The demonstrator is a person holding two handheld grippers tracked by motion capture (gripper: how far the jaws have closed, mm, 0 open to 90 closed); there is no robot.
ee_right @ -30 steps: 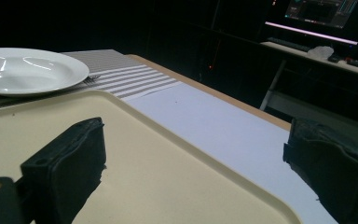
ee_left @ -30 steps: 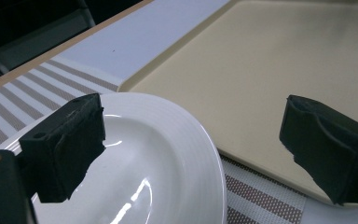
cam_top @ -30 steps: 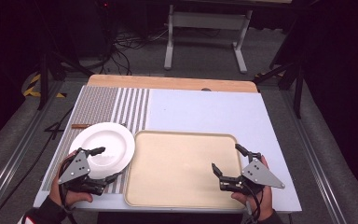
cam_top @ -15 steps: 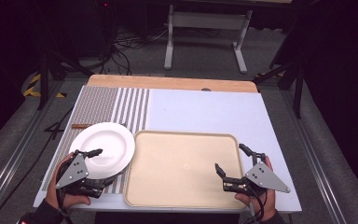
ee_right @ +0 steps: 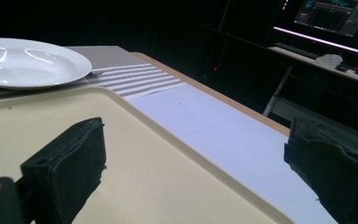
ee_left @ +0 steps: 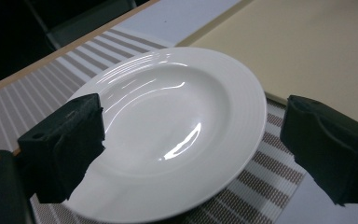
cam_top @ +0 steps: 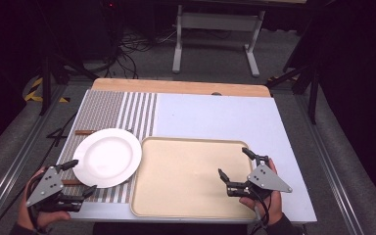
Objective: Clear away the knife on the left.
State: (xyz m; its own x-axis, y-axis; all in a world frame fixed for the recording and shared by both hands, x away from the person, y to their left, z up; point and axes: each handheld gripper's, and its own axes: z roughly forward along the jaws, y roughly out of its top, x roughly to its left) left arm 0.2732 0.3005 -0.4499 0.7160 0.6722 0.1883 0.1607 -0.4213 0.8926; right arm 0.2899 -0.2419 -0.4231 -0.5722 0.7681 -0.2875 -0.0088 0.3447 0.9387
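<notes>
Table, pale blue top, wooden far edge. Striped mat on left part. Beige tray near centre, just right of mat. White plate on mat, touching tray.

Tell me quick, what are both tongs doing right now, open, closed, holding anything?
Left tongs: open, holding nothing, at the white plate.
Right tongs: open, holding nothing, over the tray.

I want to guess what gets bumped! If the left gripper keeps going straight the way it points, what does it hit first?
Probably the white plate. The left gripper is open and aims right at it, one jaw to each side of its near rim. Whether the jaws sit low enough to strike the rim or would pass over it is hard to tell.
</notes>
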